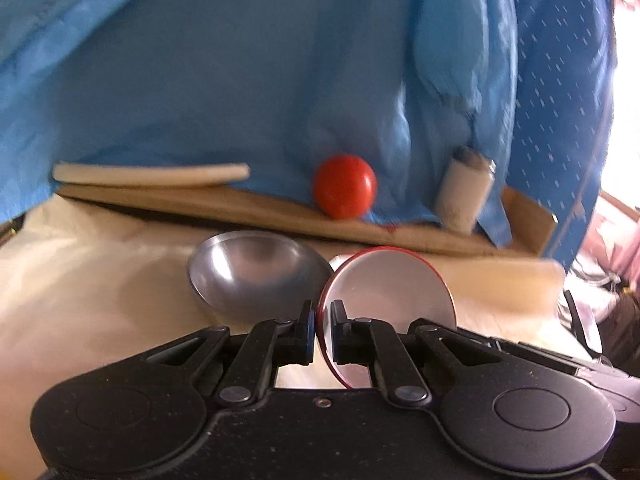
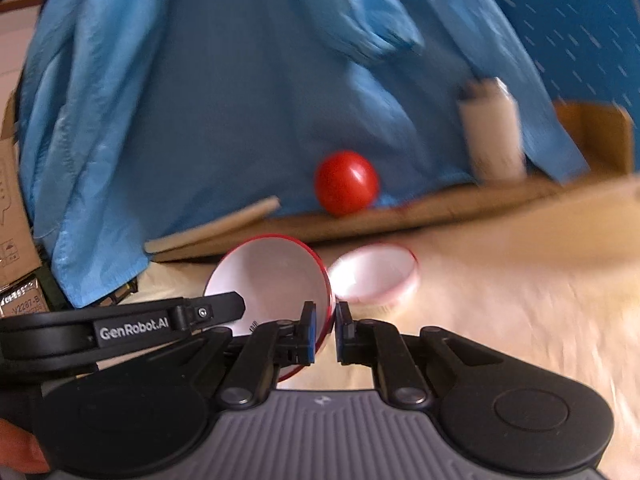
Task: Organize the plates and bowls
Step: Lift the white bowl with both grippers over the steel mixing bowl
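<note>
Against draped blue cloth (image 1: 240,80), the left gripper (image 1: 322,334) and the right gripper (image 2: 325,332) both clamp one red-rimmed white round plate (image 1: 390,288) above the cream-covered table (image 1: 100,280).

A big blue cloth (image 1: 240,100) hangs far ahead of the fingers and fills the back. A red ball (image 1: 344,186) sits at the foot of it, straight ahead. It rests on a flat brown cardboard sheet (image 1: 260,212). A white tube (image 1: 464,188) stands ahead and to the right of the fingers. A pale stick (image 1: 152,174) lies ahead and to the left. A cream cover (image 1: 100,280) lies under the fingers.
</note>
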Demonstrator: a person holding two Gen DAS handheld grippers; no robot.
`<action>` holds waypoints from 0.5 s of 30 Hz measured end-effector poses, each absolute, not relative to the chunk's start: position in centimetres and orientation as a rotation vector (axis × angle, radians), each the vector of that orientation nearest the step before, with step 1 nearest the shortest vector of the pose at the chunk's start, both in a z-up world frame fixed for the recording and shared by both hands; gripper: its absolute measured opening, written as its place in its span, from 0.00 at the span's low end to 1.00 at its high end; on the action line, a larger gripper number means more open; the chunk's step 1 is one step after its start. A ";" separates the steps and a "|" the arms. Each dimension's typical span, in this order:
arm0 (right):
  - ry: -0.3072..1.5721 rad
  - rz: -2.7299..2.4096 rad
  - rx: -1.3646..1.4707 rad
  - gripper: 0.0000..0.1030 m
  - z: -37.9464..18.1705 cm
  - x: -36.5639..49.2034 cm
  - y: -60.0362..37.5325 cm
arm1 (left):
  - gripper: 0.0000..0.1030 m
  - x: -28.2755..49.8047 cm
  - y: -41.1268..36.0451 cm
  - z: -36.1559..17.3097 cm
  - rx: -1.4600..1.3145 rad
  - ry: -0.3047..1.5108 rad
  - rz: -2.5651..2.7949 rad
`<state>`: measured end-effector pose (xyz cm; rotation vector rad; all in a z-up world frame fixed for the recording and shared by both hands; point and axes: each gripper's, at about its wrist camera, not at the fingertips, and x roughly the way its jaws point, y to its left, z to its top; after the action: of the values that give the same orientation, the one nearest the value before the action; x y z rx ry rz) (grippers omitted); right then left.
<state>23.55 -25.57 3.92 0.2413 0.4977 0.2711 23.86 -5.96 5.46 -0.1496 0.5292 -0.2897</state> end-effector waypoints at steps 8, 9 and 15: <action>0.552 0.374 0.192 0.10 6.8 29.7 -22.9 | 0.07 27.3 -3.6 7.3 -0.192 0.499 -0.207; 0.565 0.381 0.194 0.10 6.9 30.6 -22.6 | 0.07 27.9 -3.3 7.3 -0.199 0.506 -0.200; 0.608 0.404 0.231 0.10 6.1 33.6 -21.8 | 0.07 30.3 -1.9 6.5 -0.239 0.540 -0.179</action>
<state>33.56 -21.81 6.15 0.2312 0.6075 0.4037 30.33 -1.93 6.55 -0.2388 0.5400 -0.1792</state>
